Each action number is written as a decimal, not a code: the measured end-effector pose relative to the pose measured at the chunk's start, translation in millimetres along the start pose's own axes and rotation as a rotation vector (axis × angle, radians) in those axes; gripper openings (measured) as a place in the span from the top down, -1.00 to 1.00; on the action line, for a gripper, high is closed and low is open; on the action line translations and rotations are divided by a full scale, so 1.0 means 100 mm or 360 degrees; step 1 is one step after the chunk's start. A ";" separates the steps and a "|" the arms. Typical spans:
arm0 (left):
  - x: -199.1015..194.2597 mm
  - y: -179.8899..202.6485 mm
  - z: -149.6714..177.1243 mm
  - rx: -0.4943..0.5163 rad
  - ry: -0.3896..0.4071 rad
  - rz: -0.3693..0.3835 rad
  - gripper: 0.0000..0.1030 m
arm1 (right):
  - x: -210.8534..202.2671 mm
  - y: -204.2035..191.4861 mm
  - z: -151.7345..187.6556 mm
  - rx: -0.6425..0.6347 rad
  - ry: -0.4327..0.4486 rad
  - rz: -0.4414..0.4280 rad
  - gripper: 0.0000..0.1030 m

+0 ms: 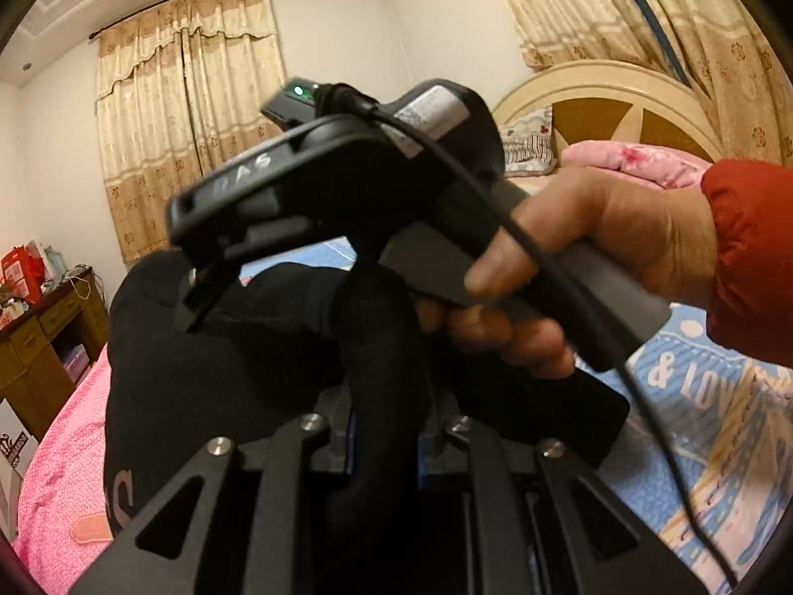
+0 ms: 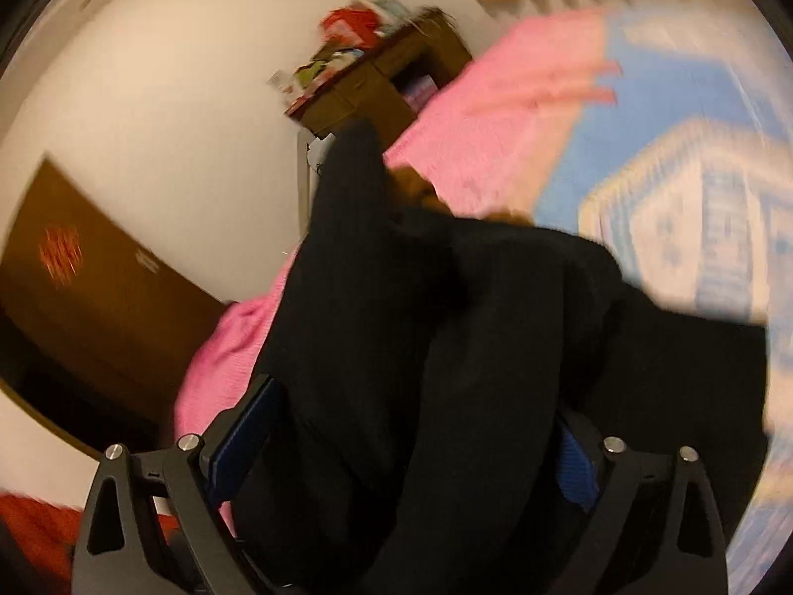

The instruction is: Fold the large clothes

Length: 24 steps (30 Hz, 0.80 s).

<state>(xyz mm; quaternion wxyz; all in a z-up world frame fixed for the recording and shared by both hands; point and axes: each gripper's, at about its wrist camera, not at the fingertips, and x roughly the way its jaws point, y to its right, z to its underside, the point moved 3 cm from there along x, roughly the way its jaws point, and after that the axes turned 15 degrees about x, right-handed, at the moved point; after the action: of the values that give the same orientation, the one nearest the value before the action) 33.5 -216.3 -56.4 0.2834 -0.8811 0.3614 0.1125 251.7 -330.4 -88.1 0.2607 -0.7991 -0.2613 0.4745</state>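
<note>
Over the bed, left tool [image 1: 384, 439] pinches black garment [image 1: 223, 372] (right tool [image 2: 401, 451] gaping)

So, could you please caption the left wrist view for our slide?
Left tool pinching a black fabric garment above the pink bed quilt.

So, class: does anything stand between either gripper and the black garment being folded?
Nothing visible does. The left gripper is shut on a fold of the black garment. The right gripper is open, its blue pads either side of the cloth with nothing between. In the left view, the right gripper and hand sit above the garment.
</note>
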 end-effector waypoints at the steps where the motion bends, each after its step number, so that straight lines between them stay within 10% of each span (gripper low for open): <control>1: -0.02 -0.01 -0.04 -0.0002 0.0013 0.0009 0.69 | -0.02 -0.06 0.01 -0.0072 0.0008 0.0001 -0.11; 4: -0.08 0.02 -0.24 0.0032 0.0069 0.0034 0.70 | -0.27 -0.17 0.06 -0.0188 0.0113 0.0020 0.27; 11: -0.05 0.58 -0.74 0.0100 0.0176 0.0292 0.69 | -1.16 0.49 0.39 0.0062 0.0400 -0.0062 0.32; 17: 0.30 1.10 -0.54 0.0077 -0.0068 0.0446 0.64 | -0.98 1.56 0.94 0.0509 0.0423 -0.0141 0.31; 24: -0.52 0.62 -0.44 -0.0136 0.0032 0.0546 0.29 | -0.93 1.64 0.93 0.0579 0.0478 -0.0237 0.26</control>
<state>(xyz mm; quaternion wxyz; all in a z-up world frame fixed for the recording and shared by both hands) -47.7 -248.0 -25.5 0.2188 -0.8189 0.5041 0.1656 158.0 -495.3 -177.7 0.4703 -0.7792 -0.1880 0.3693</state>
